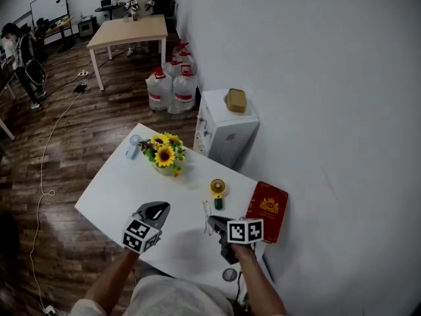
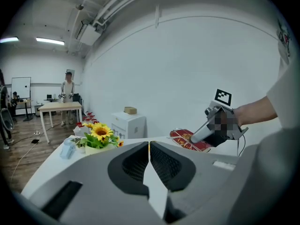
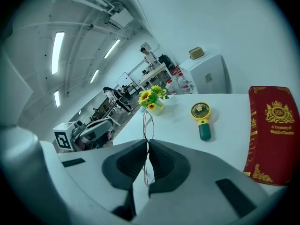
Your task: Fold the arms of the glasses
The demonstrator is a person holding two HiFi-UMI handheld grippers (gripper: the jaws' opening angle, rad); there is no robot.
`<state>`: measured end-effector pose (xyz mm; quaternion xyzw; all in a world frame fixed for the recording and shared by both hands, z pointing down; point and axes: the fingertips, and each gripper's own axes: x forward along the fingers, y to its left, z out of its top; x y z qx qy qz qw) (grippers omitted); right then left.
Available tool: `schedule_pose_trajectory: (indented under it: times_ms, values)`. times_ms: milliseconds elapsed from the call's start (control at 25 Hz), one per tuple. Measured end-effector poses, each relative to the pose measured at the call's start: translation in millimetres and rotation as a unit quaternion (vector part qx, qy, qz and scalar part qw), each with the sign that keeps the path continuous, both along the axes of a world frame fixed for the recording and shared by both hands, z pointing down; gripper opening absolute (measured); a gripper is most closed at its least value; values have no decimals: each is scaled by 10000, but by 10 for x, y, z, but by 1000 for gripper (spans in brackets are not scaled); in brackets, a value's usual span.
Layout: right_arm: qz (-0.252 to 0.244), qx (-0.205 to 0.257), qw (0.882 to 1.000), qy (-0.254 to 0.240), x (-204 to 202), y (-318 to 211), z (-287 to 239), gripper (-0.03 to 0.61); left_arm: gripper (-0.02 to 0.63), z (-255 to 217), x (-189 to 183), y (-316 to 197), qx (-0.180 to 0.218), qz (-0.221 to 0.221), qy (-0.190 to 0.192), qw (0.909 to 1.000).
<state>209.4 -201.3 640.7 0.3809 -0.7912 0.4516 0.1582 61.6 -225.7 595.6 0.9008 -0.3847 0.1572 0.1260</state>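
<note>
Thin wire glasses (image 3: 148, 125) sit clamped edge-on between the closed jaws of the right hand-held gripper (image 3: 148, 142), over the near part of the white surface (image 1: 118, 189); whether they rest on it or hang just above cannot be told. Seen from the head view, the frame is only a faint wire outline ahead of that gripper, so the position of either arm cannot be confirmed. Judgement: folding is under way at best, with no arm verifiably folded and the finished state not shown. The left hand-held gripper (image 1: 161, 207) is shut on nothing and stands apart from the glasses, to their left. It points nearly level across the surface, while the right one tilts downward, both forearms reaching in from the near edge. Beyond lie a yellow fan (image 1: 218, 191), a red book (image 1: 267, 210) and sunflowers (image 1: 164, 151).
</note>
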Motion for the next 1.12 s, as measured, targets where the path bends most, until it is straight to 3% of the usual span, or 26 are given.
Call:
schedule_pose_trajectory:
  times_ms: [360,800,1120]
  values:
    - [4,250,9995,173,57,5,-34,20,9,-182,-279,-96,274,-401,-12,9988]
    - [-256,670,9968,354,-65,60,-141,17,9,-170,-416,-20,265,-486,-70,9984]
    - [-386,832,9956,189,-124,124,-96,17,9,-113,-385,-11,208,-453,2,9988]
